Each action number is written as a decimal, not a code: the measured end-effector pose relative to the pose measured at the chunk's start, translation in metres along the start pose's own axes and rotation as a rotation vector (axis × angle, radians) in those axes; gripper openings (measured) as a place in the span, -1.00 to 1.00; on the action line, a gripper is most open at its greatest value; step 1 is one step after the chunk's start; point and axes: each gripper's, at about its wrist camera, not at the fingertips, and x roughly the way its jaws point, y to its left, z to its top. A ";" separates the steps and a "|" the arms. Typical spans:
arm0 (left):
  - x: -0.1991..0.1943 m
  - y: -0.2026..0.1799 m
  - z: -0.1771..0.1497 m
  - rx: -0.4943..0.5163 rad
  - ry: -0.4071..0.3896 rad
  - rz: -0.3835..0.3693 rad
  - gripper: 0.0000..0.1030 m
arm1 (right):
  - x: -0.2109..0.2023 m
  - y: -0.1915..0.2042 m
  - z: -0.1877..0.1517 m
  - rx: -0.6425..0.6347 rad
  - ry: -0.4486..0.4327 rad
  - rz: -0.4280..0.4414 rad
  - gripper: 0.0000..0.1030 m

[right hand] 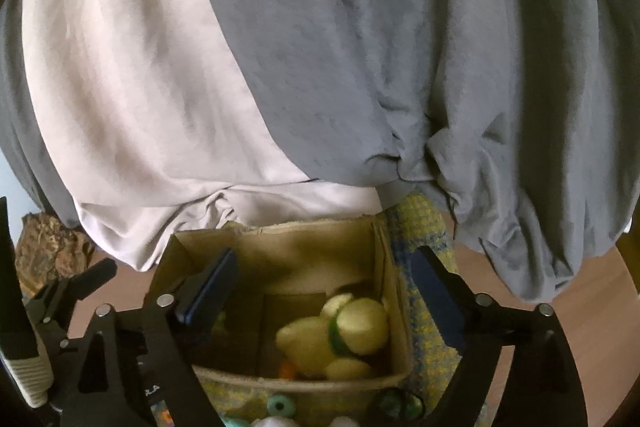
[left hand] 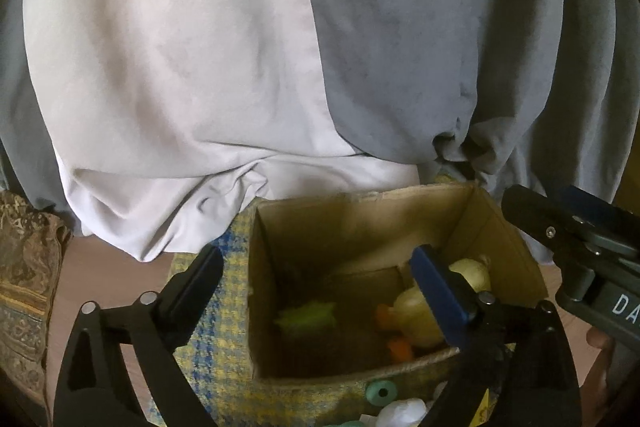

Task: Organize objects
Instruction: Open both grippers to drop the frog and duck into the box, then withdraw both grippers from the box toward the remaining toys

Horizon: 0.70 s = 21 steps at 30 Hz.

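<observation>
An open cardboard box [left hand: 360, 199] [right hand: 280, 227] stands on a yellow and blue checked cloth [left hand: 224, 339]. Inside lie a yellow plush duck [left hand: 420, 311] [right hand: 340, 339] with orange beak and feet, and a small green toy [left hand: 308, 317]. My left gripper [left hand: 316, 259] hangs open over the box's left half with nothing between its blue pads. My right gripper [right hand: 324, 259] is open above the box too, the duck below it and untouched. One finger [left hand: 532, 215] of the right gripper shows at the right edge of the left wrist view.
White and grey drapes [left hand: 240, 67] [right hand: 360, 67] hang right behind the box. A teal ring [left hand: 380, 393] [right hand: 282, 405] and white pieces [left hand: 400, 415] lie on the cloth in front of it. A patterned cushion [left hand: 24, 267] sits left on the wooden surface [left hand: 120, 267].
</observation>
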 end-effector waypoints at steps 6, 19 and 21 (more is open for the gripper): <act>-0.007 -0.002 -0.004 0.021 -0.015 0.039 0.95 | -0.008 -0.006 -0.005 0.016 -0.001 -0.009 0.79; -0.034 -0.005 -0.023 -0.006 -0.039 0.093 0.99 | -0.039 -0.021 -0.017 0.048 0.000 -0.090 0.80; -0.039 -0.003 -0.027 -0.022 -0.043 0.099 0.99 | -0.043 -0.023 -0.021 0.059 0.004 -0.090 0.80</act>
